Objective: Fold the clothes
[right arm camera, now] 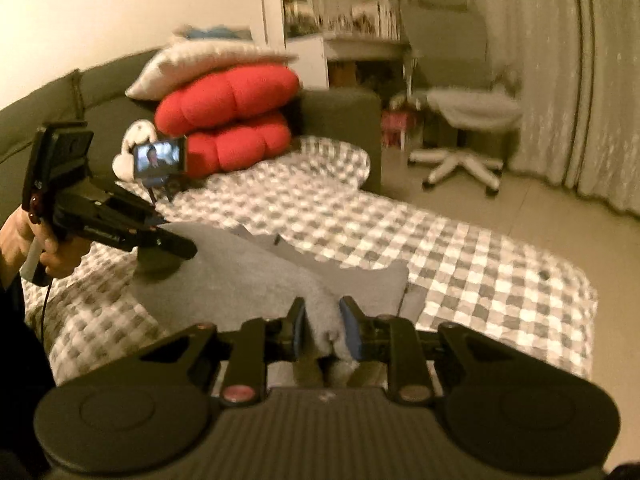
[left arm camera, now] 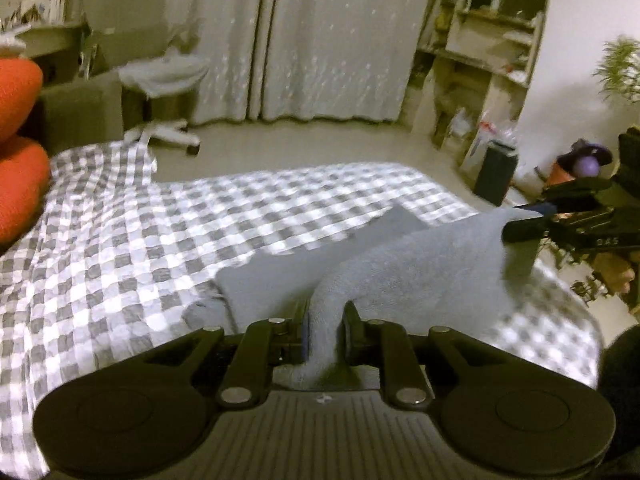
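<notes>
A grey fleecy garment [left arm camera: 420, 272] is stretched between both grippers above the checked bedspread [left arm camera: 140, 240]. My left gripper [left arm camera: 326, 320] is shut on one bunched edge of it. My right gripper [right arm camera: 323, 320] is shut on the other edge of the grey garment [right arm camera: 240, 276], which sags down onto the spread. In the left wrist view the right gripper [left arm camera: 520, 228] shows at the far right, pinching the cloth's corner. In the right wrist view the left gripper [right arm camera: 176, 248] shows at the left, held by a hand [right arm camera: 36, 248]. A flat part of the garment [left arm camera: 304, 256] lies on the bed beneath.
Red cushions [right arm camera: 228, 120] and a white pillow [right arm camera: 200, 64] are stacked at the head of the bed, with a small screen on a stand [right arm camera: 160, 158] beside them. A swivel chair [right arm camera: 460, 120] stands on the floor by the curtains [left arm camera: 320, 40]. Shelves [left arm camera: 480, 60] line the wall.
</notes>
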